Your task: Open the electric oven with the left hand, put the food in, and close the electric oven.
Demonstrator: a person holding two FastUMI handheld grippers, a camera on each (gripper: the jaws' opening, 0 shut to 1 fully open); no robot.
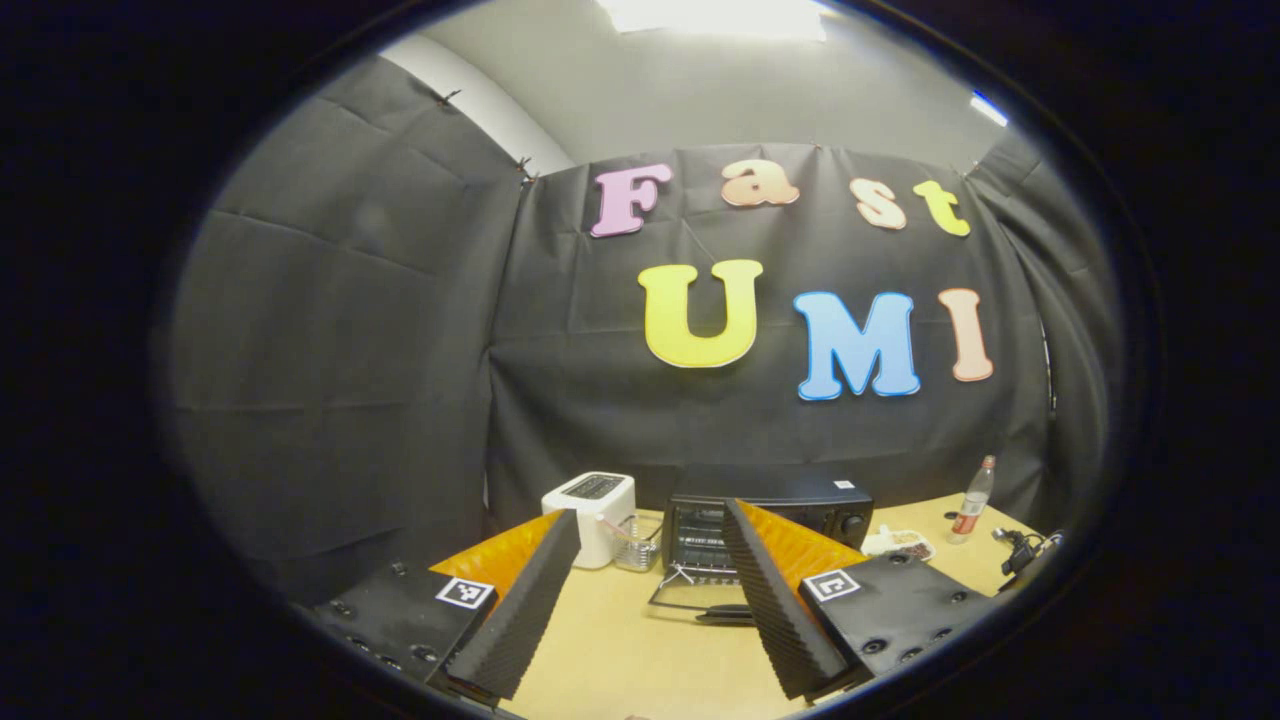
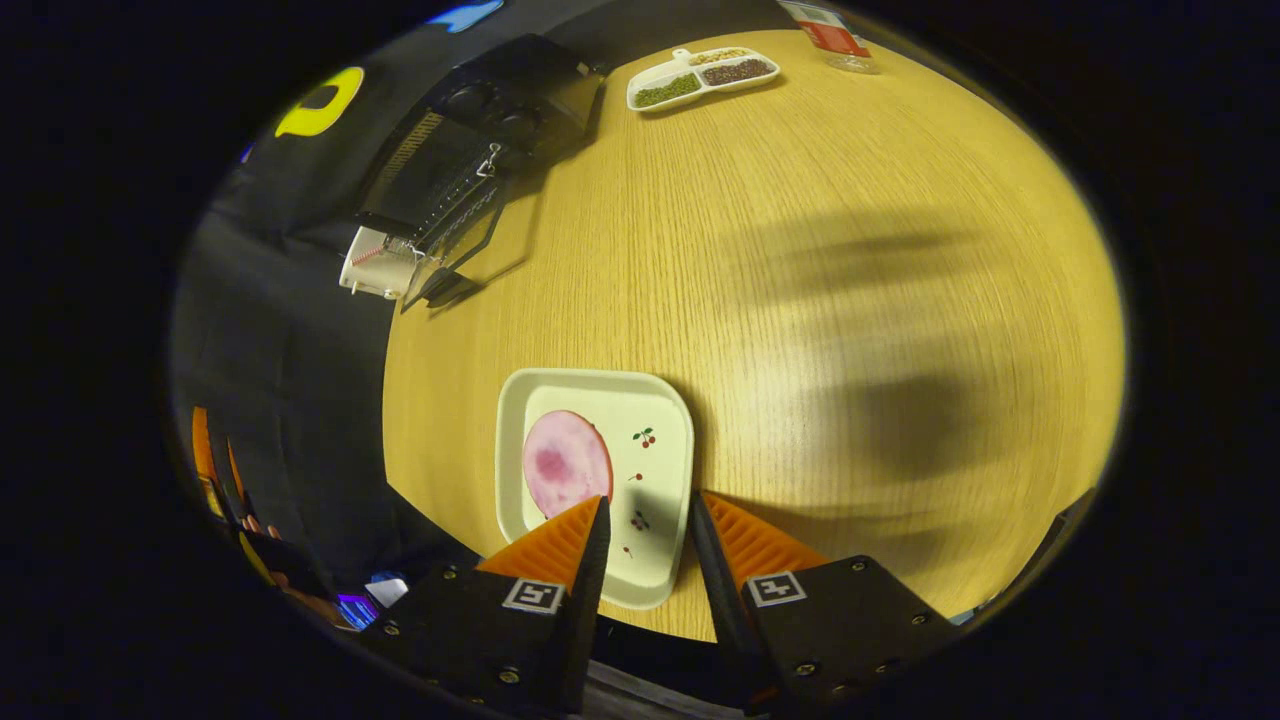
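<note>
Booth: black cloth walls round a wooden table [image 2: 800, 250]; nothing else crowds the work.
Toaster: white toaster [image 1: 592, 512] stands just left of the oven, well clear of the door.
Oven: black electric oven [image 1: 770, 505] at the back of the table, its door [image 1: 700, 595] already lying down flat, so I judge the opening done.
Left gripper [image 1: 650, 590]: fingers spread wide, nothing between them, hanging well short of the oven.
Plate: pale square plate [image 2: 655, 400] near the table's front edge, well apart from the oven.
Food: pink round slice [image 2: 565, 460] lies on the plate's left half.
Right gripper [image 2: 645, 540]: fingers parted over the plate's near edge, gripping nothing yet.
Step, done well: likely pinch the plate's rim squarely, lift it level so the slice cannot slide, then carry it to the open oven.
</note>
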